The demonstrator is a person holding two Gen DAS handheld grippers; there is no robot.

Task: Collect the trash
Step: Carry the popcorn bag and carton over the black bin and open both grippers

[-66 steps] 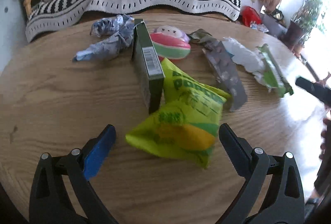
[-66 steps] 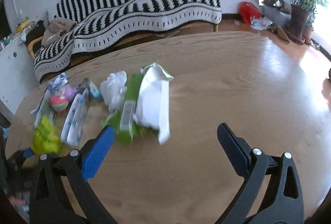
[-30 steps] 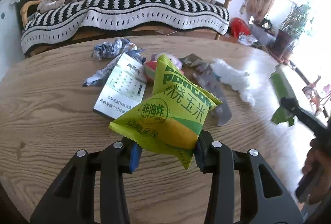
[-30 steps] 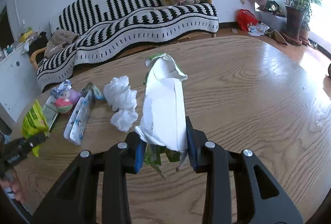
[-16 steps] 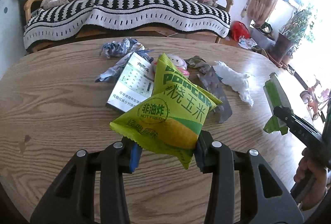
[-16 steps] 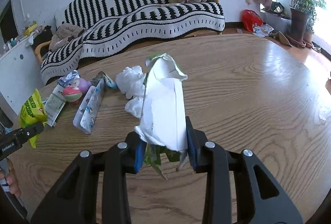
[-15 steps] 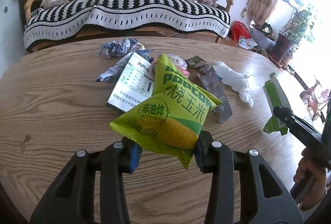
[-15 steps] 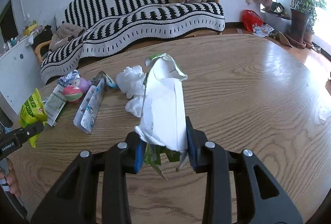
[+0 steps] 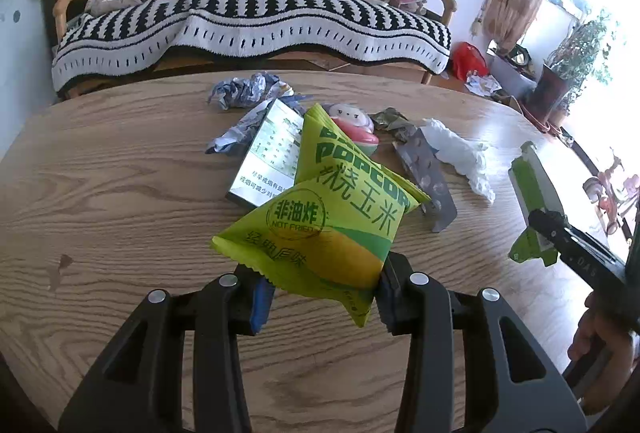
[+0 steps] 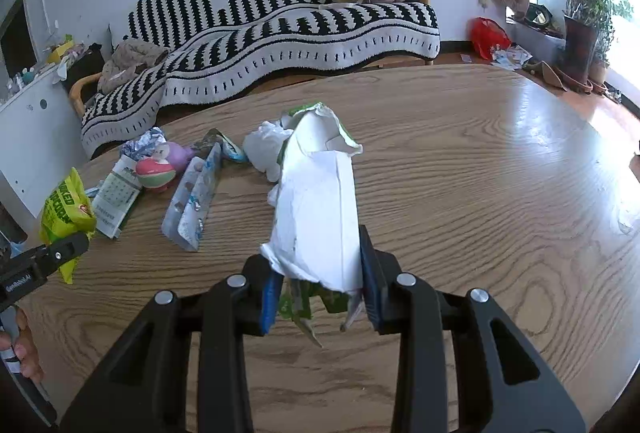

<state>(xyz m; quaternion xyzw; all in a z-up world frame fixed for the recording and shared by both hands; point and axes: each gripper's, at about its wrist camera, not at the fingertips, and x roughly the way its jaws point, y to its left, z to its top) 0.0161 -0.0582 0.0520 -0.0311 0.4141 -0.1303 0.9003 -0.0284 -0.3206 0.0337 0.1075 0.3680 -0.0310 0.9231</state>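
Trash fills both claws: our left claw (image 9: 324, 297) clamps a popcorn bag (image 9: 332, 225), our right claw (image 10: 318, 293) a torn carton (image 10: 320, 213), both lifted above the desk (image 10: 480, 193). Next we likely need a bin; none shows.

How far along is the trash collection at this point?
Nothing visibly binned yet. In hand: left gripper is shut on the popcorn bag, right gripper on the torn white carton. Left on the table: crumpled tissue, blister pack, flat box, foil wrapper.
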